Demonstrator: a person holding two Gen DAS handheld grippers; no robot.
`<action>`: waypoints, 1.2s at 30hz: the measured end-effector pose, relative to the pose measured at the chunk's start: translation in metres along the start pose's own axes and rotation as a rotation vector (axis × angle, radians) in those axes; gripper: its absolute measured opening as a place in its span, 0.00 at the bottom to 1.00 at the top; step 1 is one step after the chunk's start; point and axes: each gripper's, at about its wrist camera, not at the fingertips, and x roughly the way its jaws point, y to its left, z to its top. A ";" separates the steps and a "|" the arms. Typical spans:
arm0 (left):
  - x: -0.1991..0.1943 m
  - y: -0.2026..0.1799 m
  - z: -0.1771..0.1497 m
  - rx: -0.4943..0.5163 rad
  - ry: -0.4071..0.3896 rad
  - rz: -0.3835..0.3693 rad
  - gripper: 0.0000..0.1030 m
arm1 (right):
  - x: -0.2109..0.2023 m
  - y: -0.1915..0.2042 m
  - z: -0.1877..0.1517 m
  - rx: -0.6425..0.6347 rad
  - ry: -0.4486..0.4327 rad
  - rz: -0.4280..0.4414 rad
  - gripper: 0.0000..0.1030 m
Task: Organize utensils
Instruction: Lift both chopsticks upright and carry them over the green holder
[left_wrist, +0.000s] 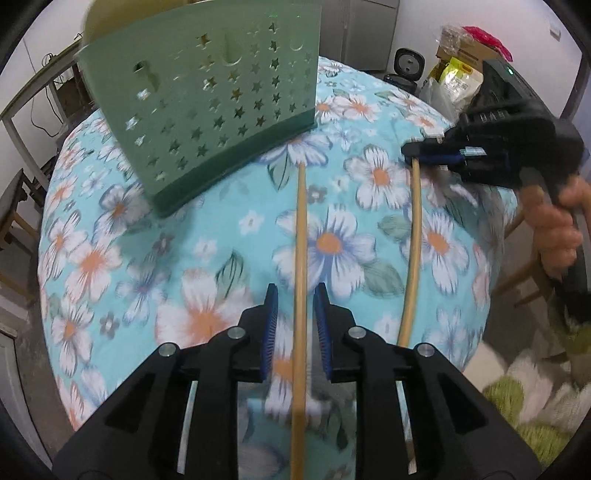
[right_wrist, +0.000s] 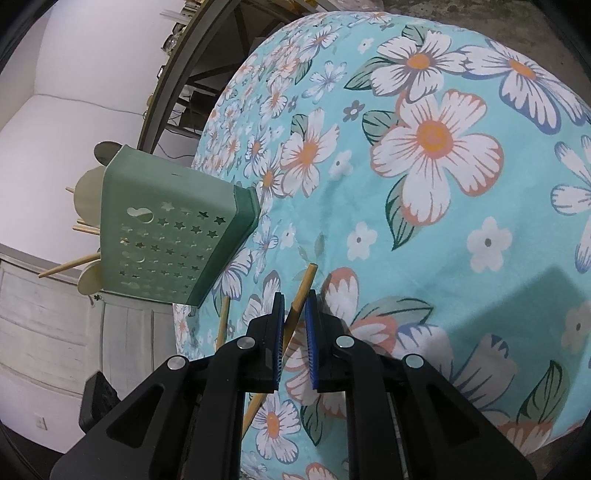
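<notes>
The left claw (left_wrist: 295, 325) stands released around one chopstick (left_wrist: 301, 236) on the tabletop (left_wrist: 110, 258), the right claw (right_wrist: 294, 325) grasps another, and the holder (left_wrist: 207, 110) at eleven o'clock could tip if either stick snags its rim.

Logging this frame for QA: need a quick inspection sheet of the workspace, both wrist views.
Surface: table under a floral tablecloth, no bare top visible.
Job's things: green star-cut utensil holder, already loaded with chopsticks and spoons in the right wrist view; two loose chopsticks, left chopstick, right chopstick.
Clutter: bags and a box beyond the table's far edge.
Grippers: left gripper open, pads clear of the left chopstick between them; right gripper shut on the right chopstick.
Cables: a wire by the wall shelf.
Surroundings: white cabinet, chairs.
</notes>
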 end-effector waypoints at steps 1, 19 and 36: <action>0.004 0.000 0.006 -0.008 -0.003 -0.004 0.19 | 0.000 -0.001 0.000 0.002 0.002 0.000 0.11; 0.054 -0.026 0.066 0.050 -0.017 0.145 0.10 | 0.005 -0.012 0.003 0.011 0.016 0.014 0.12; 0.056 -0.035 0.065 0.076 -0.029 0.188 0.06 | 0.017 0.003 0.009 0.015 0.006 -0.025 0.12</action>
